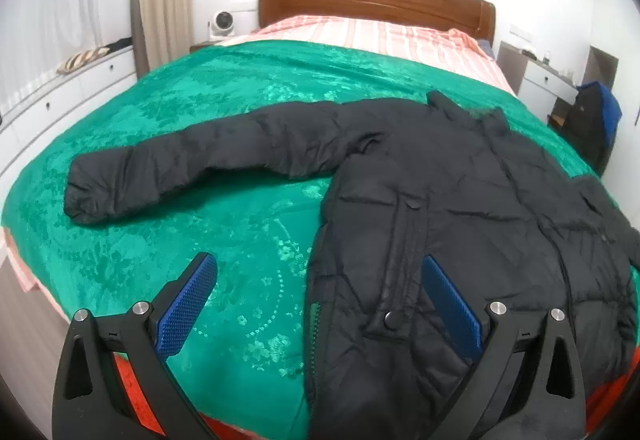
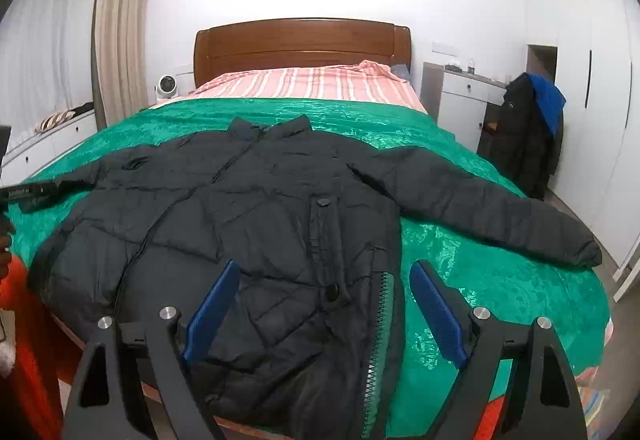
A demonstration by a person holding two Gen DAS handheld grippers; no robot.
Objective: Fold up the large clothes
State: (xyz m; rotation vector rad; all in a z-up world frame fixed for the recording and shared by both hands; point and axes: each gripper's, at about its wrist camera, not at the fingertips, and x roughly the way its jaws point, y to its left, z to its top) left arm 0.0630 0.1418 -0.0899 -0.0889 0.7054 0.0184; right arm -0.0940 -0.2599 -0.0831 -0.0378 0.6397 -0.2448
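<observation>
A large black puffer jacket (image 1: 460, 207) lies flat and front up on the green blanket (image 1: 224, 224), both sleeves spread out sideways; it also shows in the right wrist view (image 2: 256, 207). My left gripper (image 1: 318, 270) is open and empty, hovering over the jacket's lower left hem edge. My right gripper (image 2: 324, 276) is open and empty, hovering over the jacket's lower right hem, near the zipper (image 2: 380, 324). The left sleeve (image 1: 192, 159) reaches left; the right sleeve (image 2: 492, 207) reaches right.
The bed has a wooden headboard (image 2: 302, 43) and a pink striped sheet (image 2: 312, 81). A dark coat with a blue hood (image 2: 528, 127) hangs at the right by a white desk (image 2: 464, 95). White drawers (image 1: 60, 95) and a curtain (image 2: 116, 31) stand left. A small fan (image 2: 165, 84) sits by the headboard.
</observation>
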